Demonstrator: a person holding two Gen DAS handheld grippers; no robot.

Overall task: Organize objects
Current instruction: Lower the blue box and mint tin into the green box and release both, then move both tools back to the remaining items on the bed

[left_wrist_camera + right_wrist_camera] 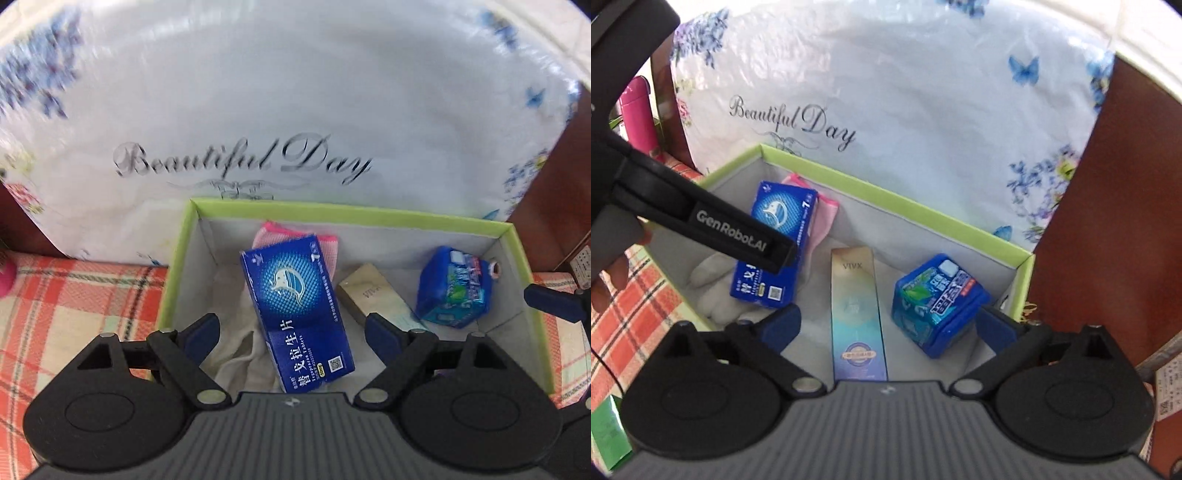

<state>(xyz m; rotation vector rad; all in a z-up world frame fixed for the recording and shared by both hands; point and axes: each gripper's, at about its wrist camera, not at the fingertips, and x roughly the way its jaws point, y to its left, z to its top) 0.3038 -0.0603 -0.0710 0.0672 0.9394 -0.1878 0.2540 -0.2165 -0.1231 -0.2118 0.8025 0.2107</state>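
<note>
A green-rimmed cardboard box [177, 258] [923, 210] stands on a plaid cloth. Inside lie a blue medicine box [295, 314] [775, 236] on a pink cloth [328, 247] [823, 218] and a white cloth [236, 350] [713, 288], a long gold-teal carton [369, 299] [857, 314], and a blue gum pack [454, 288] [934, 299]. My left gripper [291, 332] is open and empty above the medicine box. My right gripper [886, 325] is open and empty, its fingers on either side of the carton and gum pack.
A white floral pillow [295, 110] [905, 110] printed "Beautiful Day" leans behind the box. A brown wooden panel [1108, 221] stands at the right. The plaid cloth [74, 314] spreads left. A pink bottle [637, 110] stands far left. The left gripper's body [701, 214] crosses the right view.
</note>
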